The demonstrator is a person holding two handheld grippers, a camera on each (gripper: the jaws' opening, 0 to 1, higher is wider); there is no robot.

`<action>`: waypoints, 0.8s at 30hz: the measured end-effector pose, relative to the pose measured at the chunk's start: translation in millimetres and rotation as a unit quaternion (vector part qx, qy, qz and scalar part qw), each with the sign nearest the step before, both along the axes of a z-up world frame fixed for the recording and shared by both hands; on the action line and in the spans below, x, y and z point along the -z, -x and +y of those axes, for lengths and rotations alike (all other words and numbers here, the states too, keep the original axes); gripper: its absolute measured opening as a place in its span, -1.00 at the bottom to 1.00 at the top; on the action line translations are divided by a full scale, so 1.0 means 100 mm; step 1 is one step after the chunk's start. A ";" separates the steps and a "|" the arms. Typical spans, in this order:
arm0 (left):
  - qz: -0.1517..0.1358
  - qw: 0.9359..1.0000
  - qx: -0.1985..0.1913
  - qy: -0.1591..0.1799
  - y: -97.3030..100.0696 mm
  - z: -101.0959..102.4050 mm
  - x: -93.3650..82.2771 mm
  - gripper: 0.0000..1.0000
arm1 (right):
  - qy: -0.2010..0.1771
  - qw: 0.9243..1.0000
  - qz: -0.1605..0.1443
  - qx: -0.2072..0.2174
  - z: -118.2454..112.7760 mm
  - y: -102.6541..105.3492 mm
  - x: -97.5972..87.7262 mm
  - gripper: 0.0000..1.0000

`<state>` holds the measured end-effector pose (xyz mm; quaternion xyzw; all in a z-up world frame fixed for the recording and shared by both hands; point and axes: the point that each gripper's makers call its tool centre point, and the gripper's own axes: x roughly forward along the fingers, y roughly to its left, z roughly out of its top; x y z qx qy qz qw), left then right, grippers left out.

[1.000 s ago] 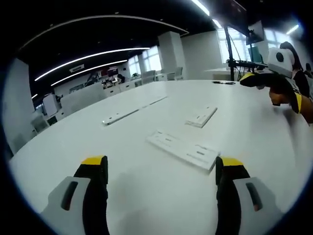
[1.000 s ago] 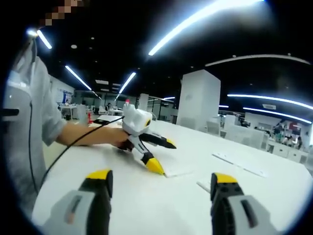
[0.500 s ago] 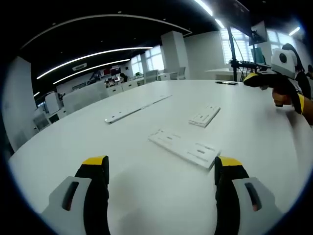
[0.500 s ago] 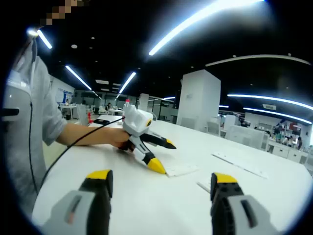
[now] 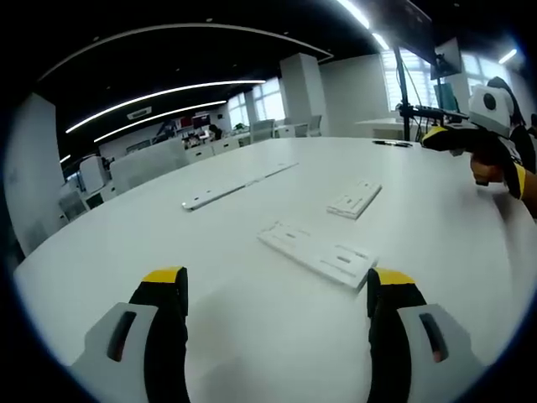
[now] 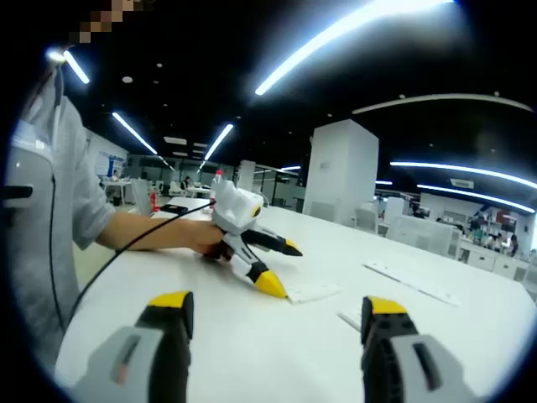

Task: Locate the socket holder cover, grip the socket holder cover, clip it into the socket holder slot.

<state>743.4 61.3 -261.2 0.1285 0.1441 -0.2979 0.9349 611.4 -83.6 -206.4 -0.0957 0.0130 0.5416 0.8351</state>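
A long white socket holder plate (image 5: 319,254) lies flat on the white table (image 5: 252,336), just ahead of my left gripper (image 5: 278,284), which is open and holds nothing. Behind it lies a smaller white piece (image 5: 355,200), likely the cover. My right gripper (image 5: 472,155) hovers over the table at the right edge of the left gripper view. In the right gripper view my right gripper (image 6: 278,306) is open and holds nothing. The left gripper (image 6: 281,267), held by a hand, is open there, its lower tip next to the white plate (image 6: 312,291).
A long thin white strip (image 5: 235,185) lies farther back on the table, also seen as a strip (image 6: 415,283) at the right. A person in a grey shirt (image 6: 59,193) stands at the table's left edge. Desks and chairs fill the office behind.
The left gripper view has drifted slightly, so the plates sit a little more to the right. In the right gripper view the left gripper has edged slightly closer to the white plate.
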 end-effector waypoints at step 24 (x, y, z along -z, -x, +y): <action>0.002 1.000 -0.015 0.005 -0.05 0.02 0.01 0.72 | -0.006 1.000 -0.003 0.002 -0.02 0.01 -0.04 0.65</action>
